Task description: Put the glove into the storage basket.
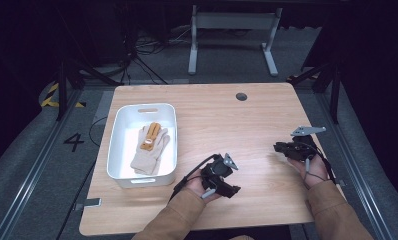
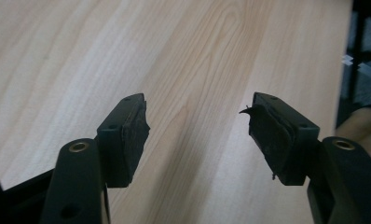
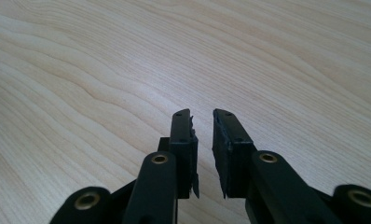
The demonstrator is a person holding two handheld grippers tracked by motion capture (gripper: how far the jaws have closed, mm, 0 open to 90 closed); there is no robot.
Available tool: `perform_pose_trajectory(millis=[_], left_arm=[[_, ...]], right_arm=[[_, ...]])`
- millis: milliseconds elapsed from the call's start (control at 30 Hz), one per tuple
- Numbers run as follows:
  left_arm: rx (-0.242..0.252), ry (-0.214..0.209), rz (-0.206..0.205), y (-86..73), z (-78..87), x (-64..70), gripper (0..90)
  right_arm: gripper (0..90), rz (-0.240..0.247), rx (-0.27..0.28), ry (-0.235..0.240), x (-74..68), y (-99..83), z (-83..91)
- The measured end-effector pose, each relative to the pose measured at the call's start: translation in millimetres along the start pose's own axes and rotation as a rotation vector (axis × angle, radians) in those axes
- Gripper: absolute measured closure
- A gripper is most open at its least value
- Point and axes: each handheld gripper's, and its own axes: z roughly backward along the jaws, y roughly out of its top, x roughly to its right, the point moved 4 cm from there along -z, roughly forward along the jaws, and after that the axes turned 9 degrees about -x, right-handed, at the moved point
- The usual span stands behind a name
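Observation:
A pair of beige knit gloves [image 1: 149, 147] with an orange tag lies inside a white plastic bin [image 1: 116, 135] on the left of the wooden table [image 1: 227, 120]. My left gripper [image 1: 231, 189] [image 2: 197, 109] is held low near the table's front, right of the bin, with its jaws wide apart and nothing between them. My right gripper [image 1: 279, 147] [image 3: 202, 116] hovers near the right edge and points left. Its jaws stand nearly together, with a thin gap and nothing held. Both gripper views look onto bare wood.
A round dark cable hole [image 1: 241, 96] sits at the table's far middle. Beyond the table stand a white desk frame [image 1: 232, 22] and loose cables on the grey floor. The table's right edge lies close to my right hand [image 1: 312, 172].

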Motion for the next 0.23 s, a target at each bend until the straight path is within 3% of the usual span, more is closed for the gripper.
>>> perform_pose_trajectory(millis=[67,133,233], left_arm=[[-0.015,0.003,0.008,-0.4,-7.3,-0.7,37.1],[-0.034,0.035,0.003,-2.2,-9.6,-3.4,36.4],[-0.021,0.025,0.015,-2.9,-7.6,-4.0,35.8]], right_arm=[[77.4,0.005,-0.001,0.002,-1.1,0.0,-1.3],[75.7,0.003,0.003,0.006,-1.6,-0.1,-1.4],[75.0,0.003,0.006,0.009,-1.9,-0.1,-1.4]])
